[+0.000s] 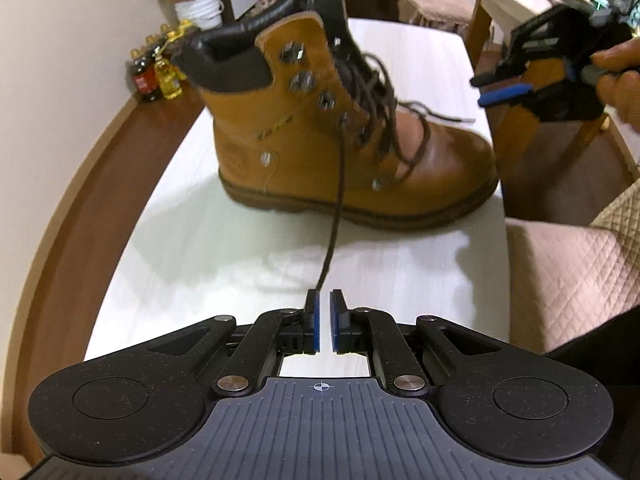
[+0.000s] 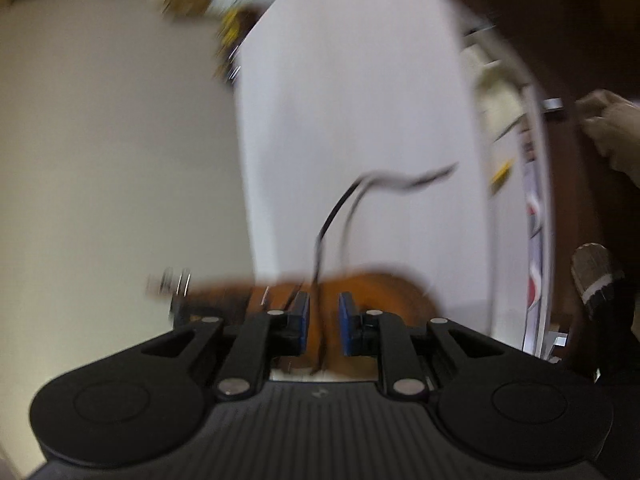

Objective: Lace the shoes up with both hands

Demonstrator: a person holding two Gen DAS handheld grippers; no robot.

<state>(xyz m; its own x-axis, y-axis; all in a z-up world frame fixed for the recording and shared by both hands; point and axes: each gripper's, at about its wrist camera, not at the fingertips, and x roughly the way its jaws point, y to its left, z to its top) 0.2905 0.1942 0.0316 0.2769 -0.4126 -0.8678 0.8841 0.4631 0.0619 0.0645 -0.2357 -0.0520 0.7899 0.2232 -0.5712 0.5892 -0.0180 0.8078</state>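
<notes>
Boot [image 1: 344, 120] sits upright on the white worktop [image 1: 224, 264], toe to the right in the left wrist view, well ahead of the left tongs [image 1: 324, 322]. One dark lace [image 1: 334, 216] runs taut from a mid eyelet on the near side straight down to the left tongs; it ends at the tip of the left pad [image 1: 316, 320]. Small gap shows between the pads, lace lies against one pad only, so left tongs slightly parted, not clamping. Other lace end [image 1: 440, 114] hangs loose over the toe side, metal-tipped.

Right tongs [image 1: 500, 88] are off to the right of the boot, above the worktop edge, held in a hand [image 1: 618, 76], apart from the boot.

Right wrist view is heavily blurred. Right tongs [image 2: 324, 324] stand parted, boot leather [image 2: 360, 296] just beyond them, a lace strand [image 2: 320, 264] passing through the gap between the pads without being pinched.
</notes>
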